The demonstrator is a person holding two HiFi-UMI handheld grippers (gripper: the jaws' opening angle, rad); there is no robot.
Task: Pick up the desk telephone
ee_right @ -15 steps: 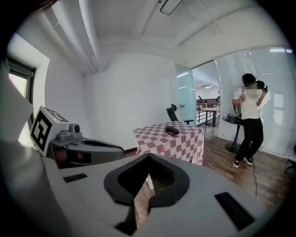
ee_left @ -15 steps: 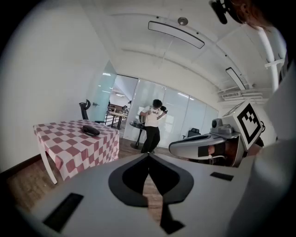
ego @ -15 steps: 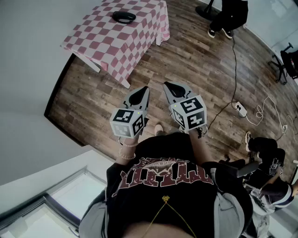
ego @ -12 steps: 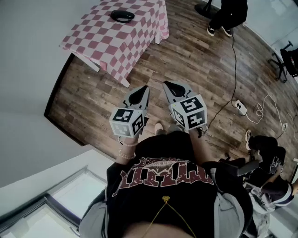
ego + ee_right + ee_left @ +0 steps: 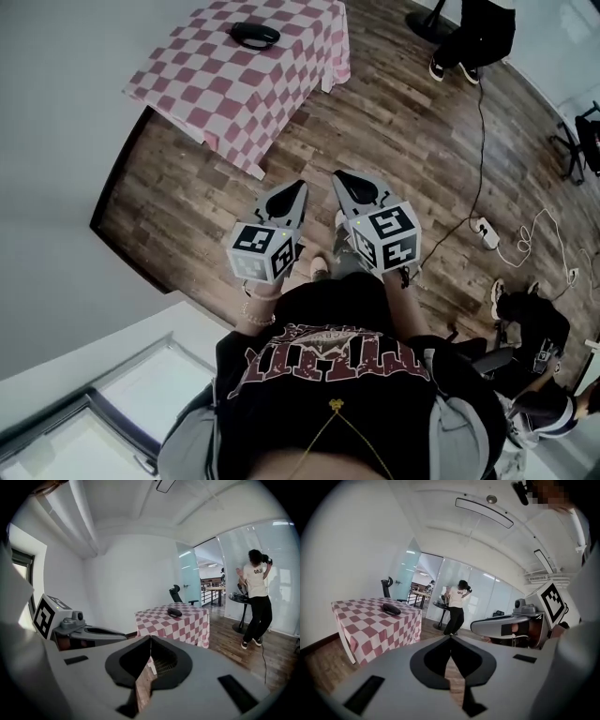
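A black desk telephone lies on a table with a pink and white checked cloth at the top of the head view, far ahead of both grippers. The telephone shows small in the left gripper view and the right gripper view. My left gripper and right gripper are held side by side in front of the person's chest, above the wooden floor. Both are shut, tips meeting, nothing between them.
A person in a white top stands at a small round table by the glass wall, at the right. A cable and power strip lie on the floor at the right. A white wall runs along the left.
The view has shifted slightly; the table and telephone sit a little further right in the head view. Both grippers stay shut, side by side.
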